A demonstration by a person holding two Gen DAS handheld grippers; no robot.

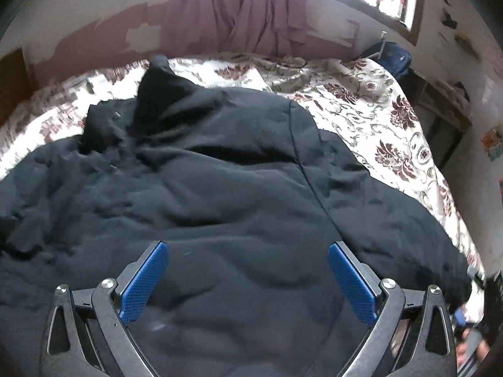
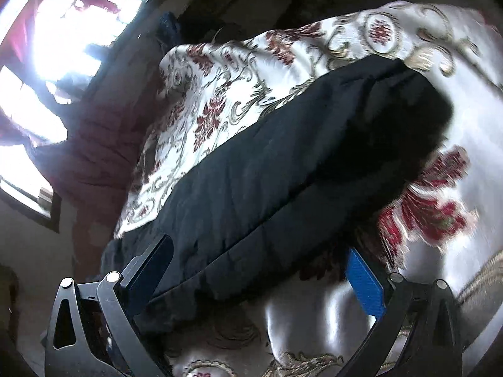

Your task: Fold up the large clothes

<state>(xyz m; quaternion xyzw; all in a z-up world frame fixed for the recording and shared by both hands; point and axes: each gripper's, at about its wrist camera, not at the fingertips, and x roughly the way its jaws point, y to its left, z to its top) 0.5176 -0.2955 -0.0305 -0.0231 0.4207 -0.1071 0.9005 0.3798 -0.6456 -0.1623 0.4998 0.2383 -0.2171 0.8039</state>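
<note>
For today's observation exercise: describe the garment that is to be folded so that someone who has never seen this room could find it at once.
Start at the bed with the white bedspread patterned in dark red flowers, below the window with the mauve curtains. Spread across it lies the dark padded jacket. It is the only plain, dark, puffy thing on that patterned cover.

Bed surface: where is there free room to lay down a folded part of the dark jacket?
Free floral bedspread lies beyond the dark jacket, toward the pink curtain, and along its right edge. The near middle is crowded: the jacket fills it under the open left hand-held gripper.
</note>
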